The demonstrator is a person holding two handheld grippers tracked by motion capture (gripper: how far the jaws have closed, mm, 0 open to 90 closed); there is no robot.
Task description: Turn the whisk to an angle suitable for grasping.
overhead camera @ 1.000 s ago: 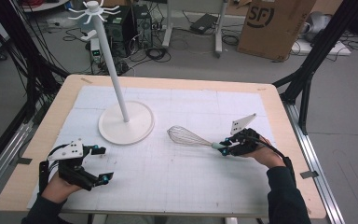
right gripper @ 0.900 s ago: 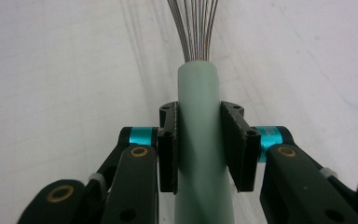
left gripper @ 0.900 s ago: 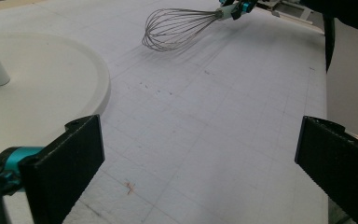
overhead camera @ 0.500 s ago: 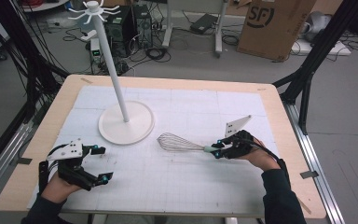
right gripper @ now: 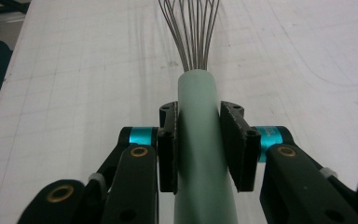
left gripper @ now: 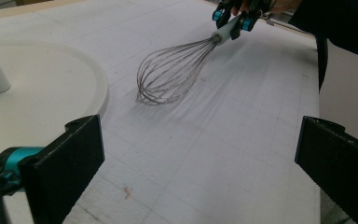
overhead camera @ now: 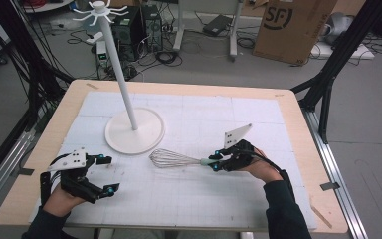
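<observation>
Two grippers are at work over the pale gridded table mat (overhead camera: 258,194), and going left to right, the black left gripper (overhead camera: 105,174) sits low near the front-left corner with its jaws spread wide and nothing between them, parked where it was a second ago. Next comes the white hook stand with its round disc base (overhead camera: 135,131) and tall thin pole topped by little hooks. Just beside the base's front edge lies the wire balloon whisk with the pale green handle (overhead camera: 175,159), its loops pointing left toward the stand. Over the last second that whisk has slid leftward across the mat, from well right of the base to close by it, so I judge the person is bringing it toward the stand, perhaps to hang it. The black right gripper (overhead camera: 215,162) pinches the handle, jaws pressed on either side. The right gripper view makes that grip plain, the green handle (right gripper: 204,140) squeezed between both pads, which the high view is too small to settle. The left gripper view shows the whisk's wire cage (left gripper: 177,70) low over the mat, though I cannot tell if it touches.
</observation>
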